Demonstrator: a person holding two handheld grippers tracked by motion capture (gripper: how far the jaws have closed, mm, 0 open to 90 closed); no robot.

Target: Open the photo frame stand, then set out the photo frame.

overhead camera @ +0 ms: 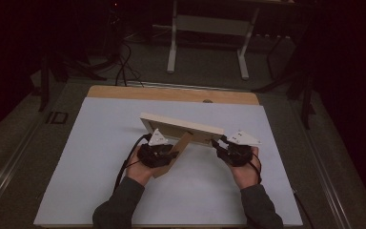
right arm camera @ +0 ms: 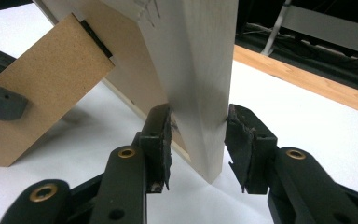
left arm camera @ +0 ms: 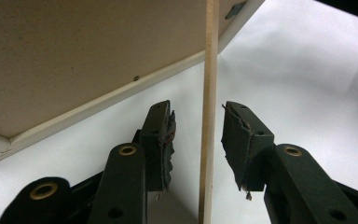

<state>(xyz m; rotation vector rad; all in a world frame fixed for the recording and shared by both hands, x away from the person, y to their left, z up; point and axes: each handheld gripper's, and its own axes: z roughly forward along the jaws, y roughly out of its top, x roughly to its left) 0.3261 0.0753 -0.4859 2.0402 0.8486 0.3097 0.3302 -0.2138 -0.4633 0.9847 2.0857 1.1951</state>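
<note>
The picture frame (overhead camera: 181, 128) stands on edge mid-table on the white mat (overhead camera: 100, 191), its easel leg (overhead camera: 174, 155) swung out, the right gripper (right arm camera: 198, 126) clamping its end, the left gripper (left arm camera: 198, 128) parted around the leg, so only letting go seems left.

1. The frame (overhead camera: 181, 128) stands tilted near the middle of the bench (overhead camera: 100, 191), blocking passage from near edge to far edge there.
2. Its stand (overhead camera: 175, 153) slants toward the near edge, between the fingers (left arm camera: 161, 140) of the left gripper (overhead camera: 156, 151) with a gap on each side.
3. The right gripper (overhead camera: 236, 149) pinches the frame's right end.
4. The bench's left, right and near margins lie open, as does the strip along the far edge.
</note>
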